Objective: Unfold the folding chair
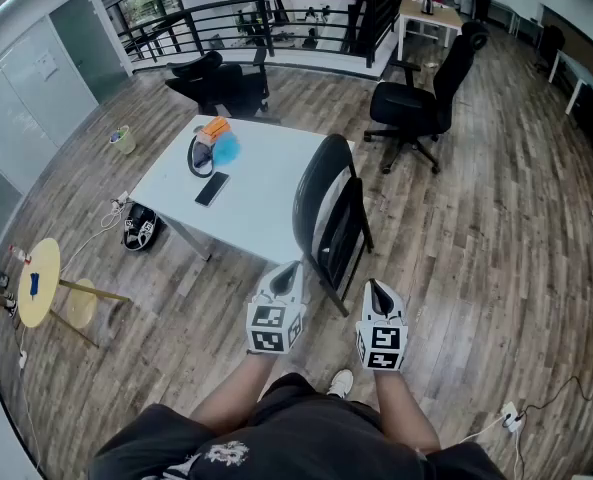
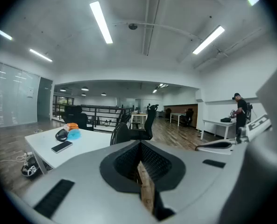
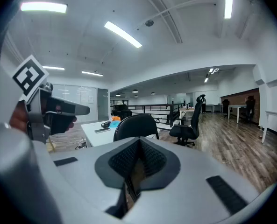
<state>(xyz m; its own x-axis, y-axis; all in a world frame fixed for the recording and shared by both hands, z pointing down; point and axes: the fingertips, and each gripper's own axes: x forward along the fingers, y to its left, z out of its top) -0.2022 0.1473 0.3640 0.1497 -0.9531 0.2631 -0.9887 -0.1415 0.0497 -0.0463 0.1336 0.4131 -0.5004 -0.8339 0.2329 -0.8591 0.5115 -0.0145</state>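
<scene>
Head view showed the folding chair [image 1: 328, 208] standing folded and upright at the near right edge of the white surface [image 1: 256, 218]. It stood just beyond the left gripper [image 1: 290, 268] and right gripper [image 1: 376, 288], both short of it and empty, their fingers [image 2: 152, 162] pressed together. Closed fingers could not take the frame, so they would need to part first. Pulling on the backrest alone would likely tip or slide the chair on the wooden floor [image 1: 456, 248]. It could also knock the chair against the surface and jolt the phone [image 1: 212, 188] lying there.
</scene>
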